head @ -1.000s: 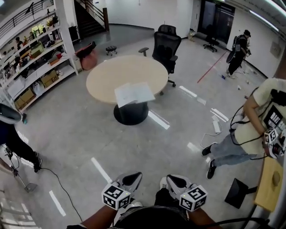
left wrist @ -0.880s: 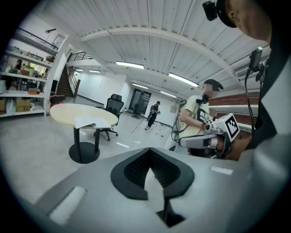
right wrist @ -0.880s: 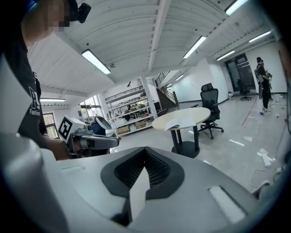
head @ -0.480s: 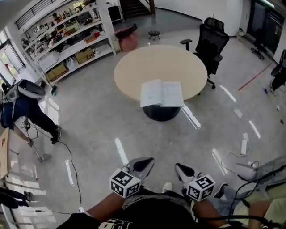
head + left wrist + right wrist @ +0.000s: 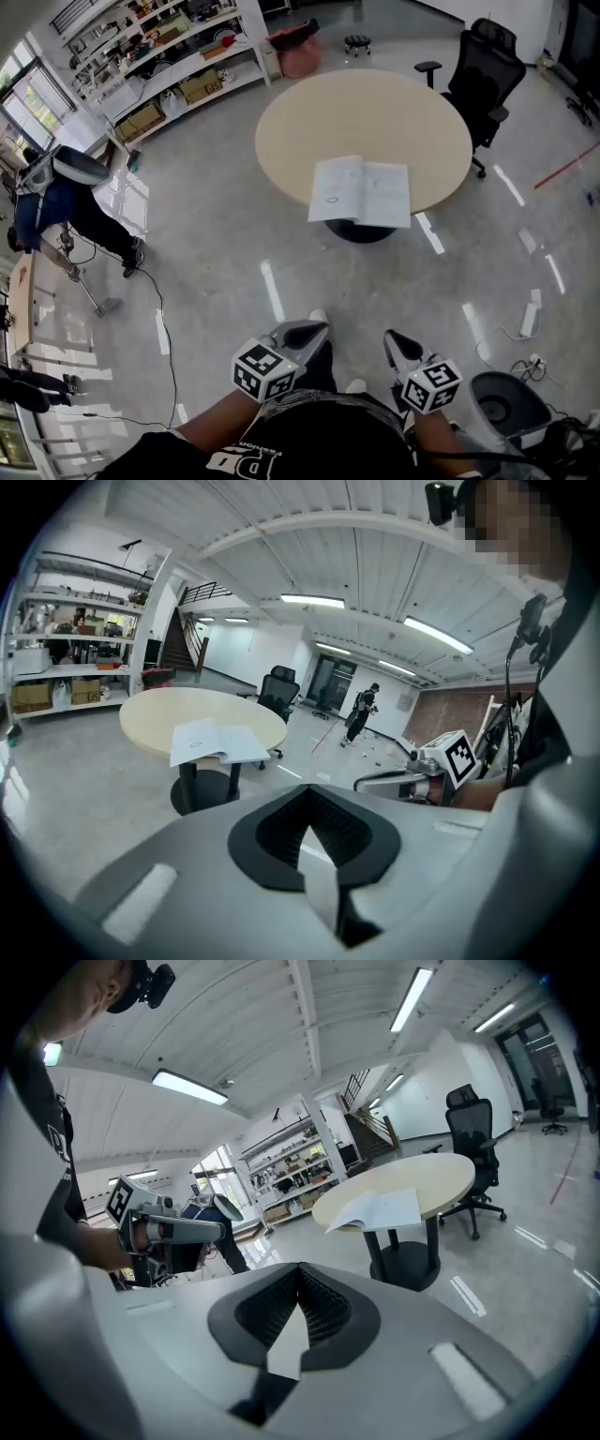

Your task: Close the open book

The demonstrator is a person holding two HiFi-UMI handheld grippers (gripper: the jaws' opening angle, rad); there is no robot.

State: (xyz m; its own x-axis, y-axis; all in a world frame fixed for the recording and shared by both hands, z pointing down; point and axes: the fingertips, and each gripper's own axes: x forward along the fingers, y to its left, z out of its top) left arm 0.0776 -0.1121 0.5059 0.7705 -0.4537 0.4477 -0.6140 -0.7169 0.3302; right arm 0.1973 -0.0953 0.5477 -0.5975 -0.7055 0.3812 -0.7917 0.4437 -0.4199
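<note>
Book is open at the near desk edge, well ahead of you, spine pointing at you. Right hand-held gripper is slightly nearer than left hand-held gripper. Both are pressed together and empty.

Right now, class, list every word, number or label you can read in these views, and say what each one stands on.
No text can be read for certain.
Open book: print on its pages, too small to read.
Marker cubes: black-and-white square patterns, no words.
Shirt: white lettering, cut off at the edge, unreadable.
Shelf boxes: too small to tell.
</note>
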